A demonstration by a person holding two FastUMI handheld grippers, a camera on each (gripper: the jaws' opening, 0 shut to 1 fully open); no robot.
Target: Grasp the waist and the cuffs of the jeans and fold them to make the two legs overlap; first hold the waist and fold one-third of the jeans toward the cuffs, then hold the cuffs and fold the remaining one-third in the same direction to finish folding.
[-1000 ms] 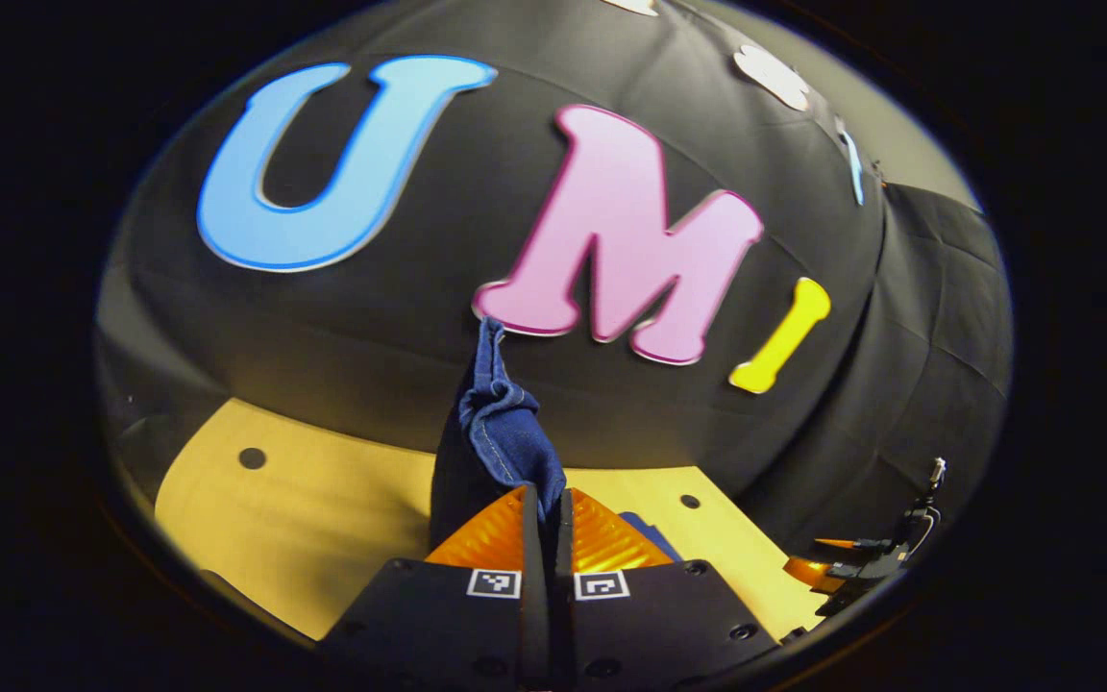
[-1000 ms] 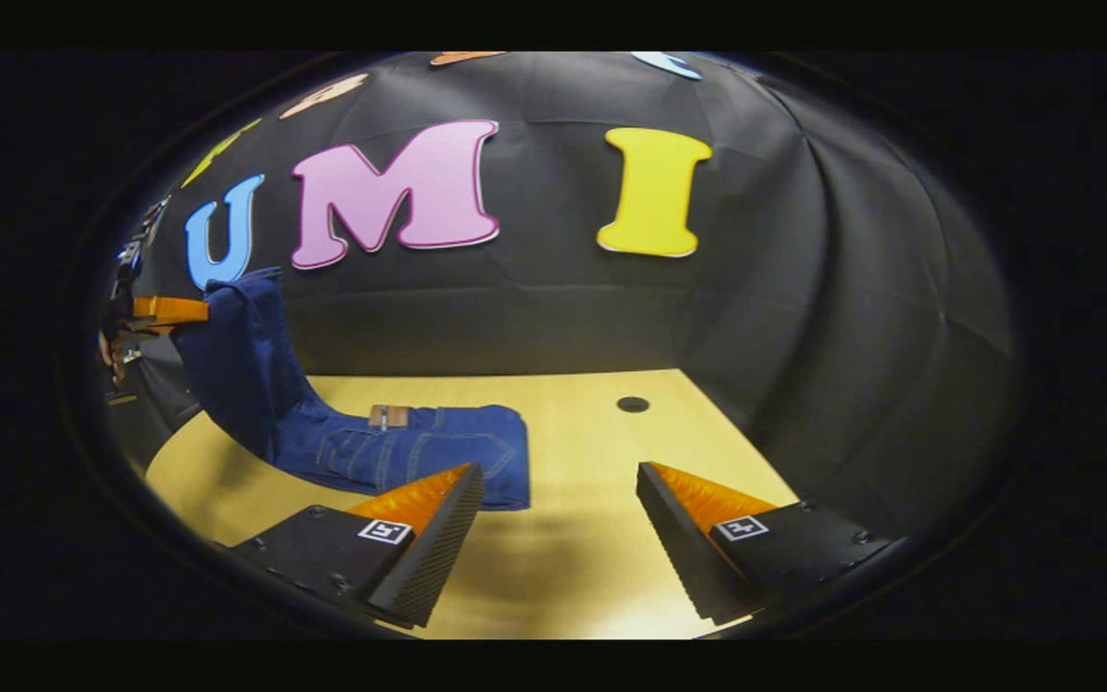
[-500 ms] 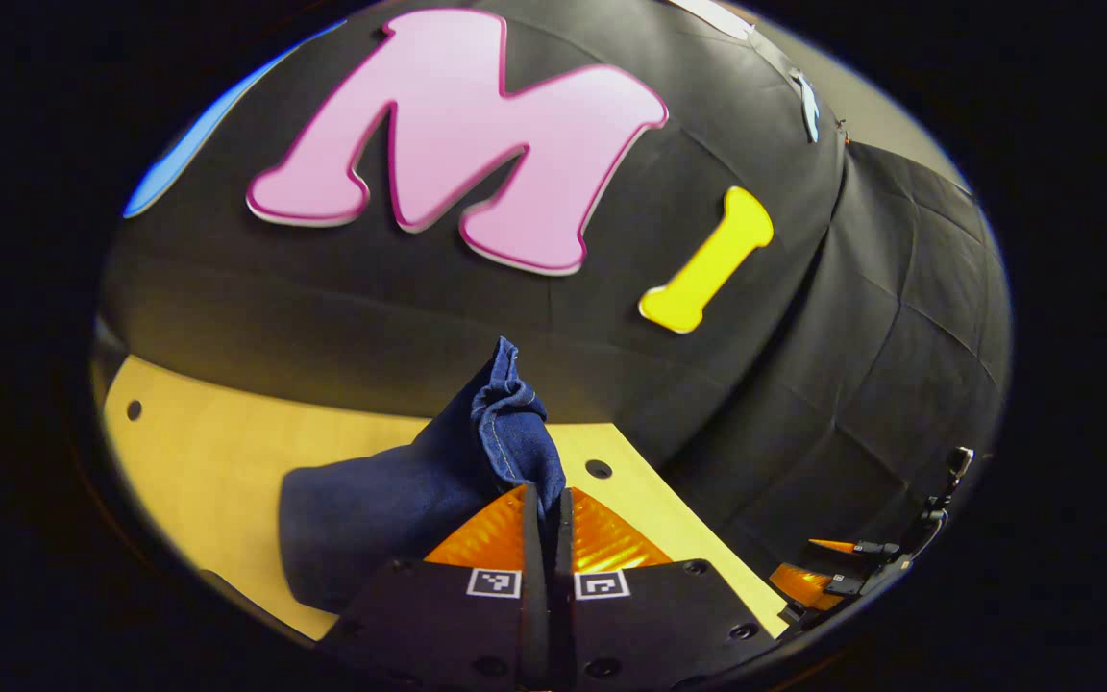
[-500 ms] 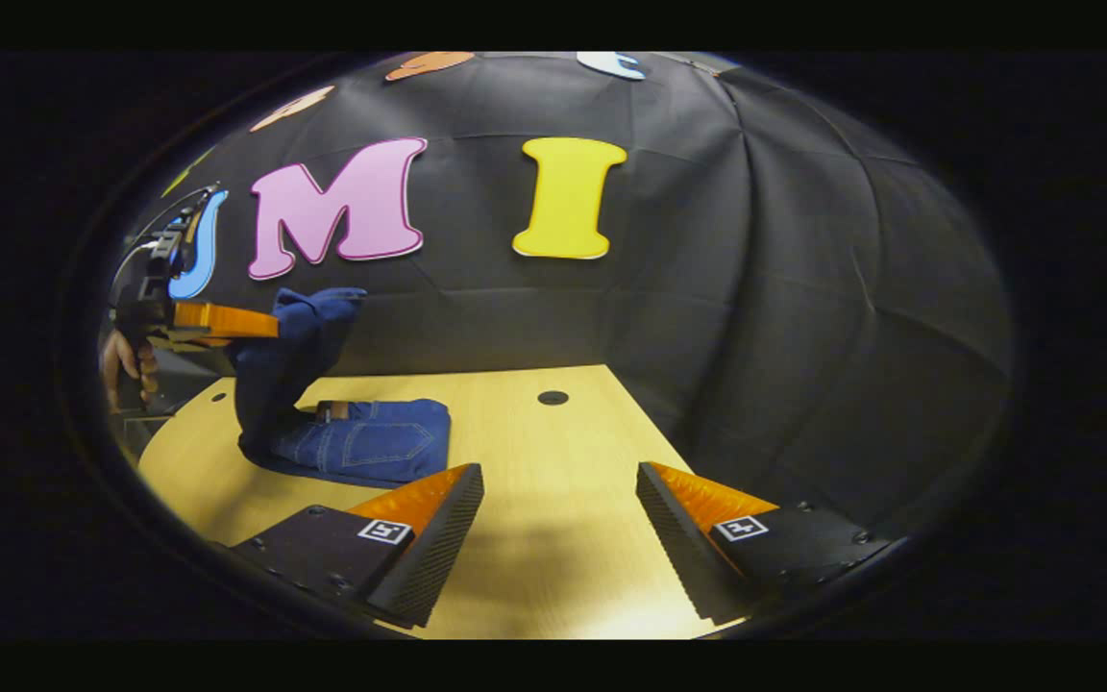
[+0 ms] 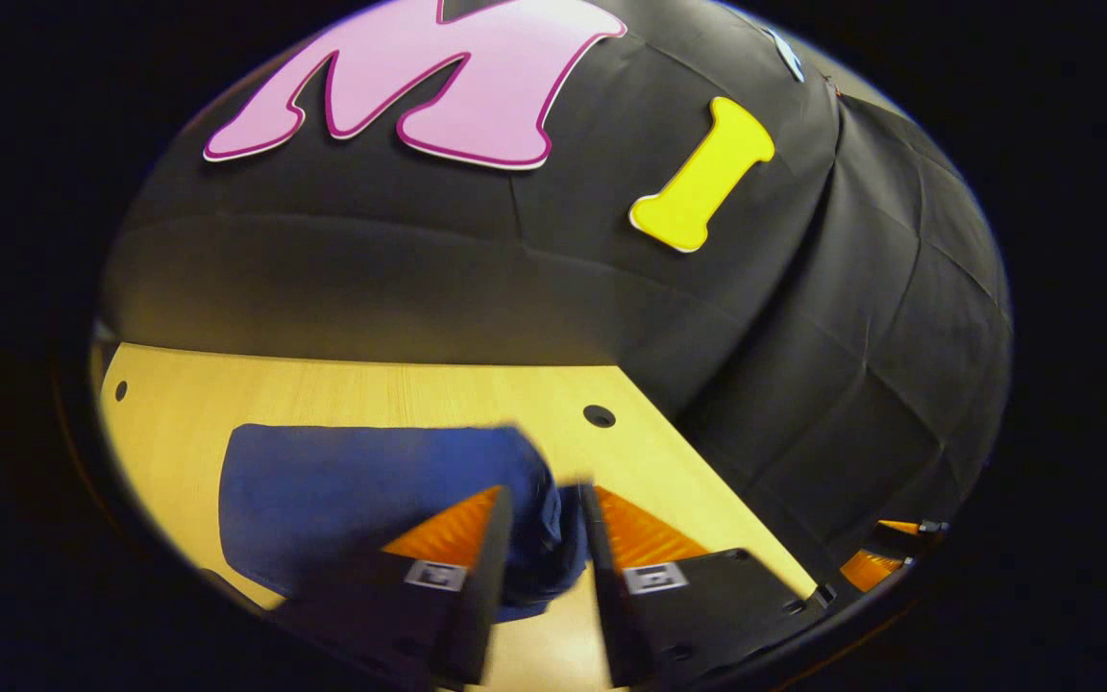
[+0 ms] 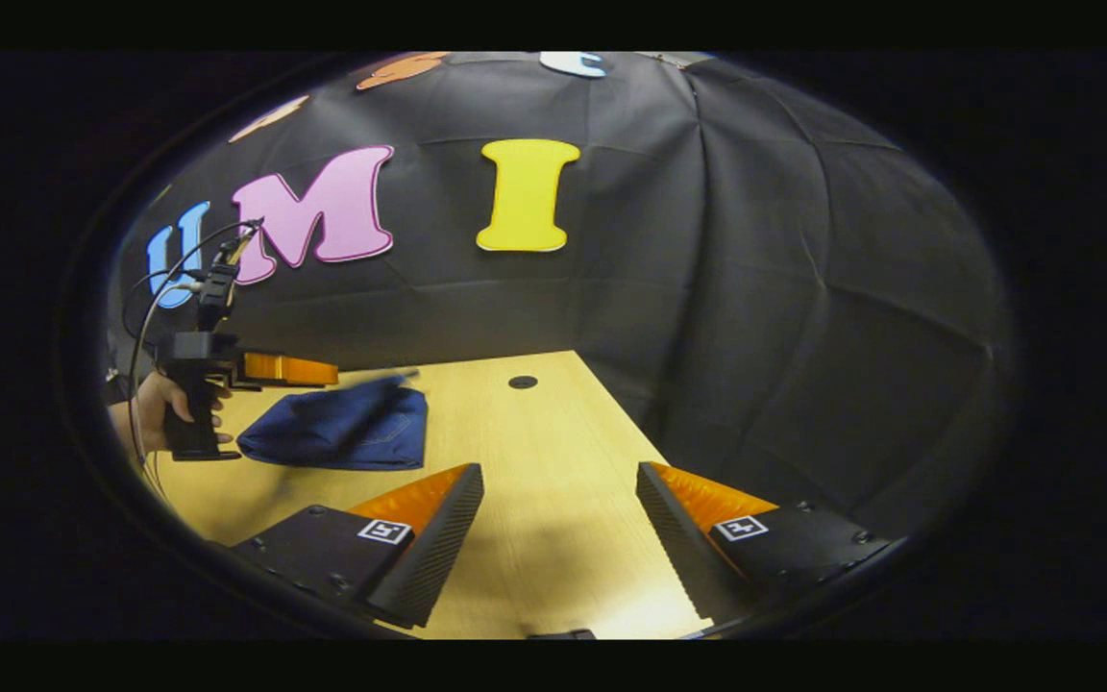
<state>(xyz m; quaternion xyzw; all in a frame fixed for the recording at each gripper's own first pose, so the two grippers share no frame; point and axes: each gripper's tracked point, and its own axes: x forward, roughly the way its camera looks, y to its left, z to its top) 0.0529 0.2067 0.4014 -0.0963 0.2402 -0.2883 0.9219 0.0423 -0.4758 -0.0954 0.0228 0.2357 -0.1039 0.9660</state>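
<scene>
The dark blue jeans (image 5: 352, 490) lie as a folded bundle on the wooden table (image 5: 371, 384). My left gripper (image 5: 539, 538) is just above the bundle's near right edge, its orange fingers (image 5: 462, 524) parted, with a blurred bit of denim loose in the gap. In the right gripper view the jeans (image 6: 342, 437) rest flat at the left, and the left gripper (image 6: 275, 368) hovers over them, held by a hand (image 6: 155, 408). My right gripper (image 6: 558, 519) stands open over bare tabletop with nothing between its fingers, well right of the jeans.
The table (image 6: 534, 452) has round holes (image 6: 522, 382) near its back edge and runs up to the black cloth wall. A cable loops above the left gripper's handle. The right gripper (image 5: 885, 557) peeks in at the far right of the left gripper view.
The left gripper carried the lifted denim end down and across onto the rest of the jeans, then opened its fingers and let go. The right gripper stayed open and turned slightly.
</scene>
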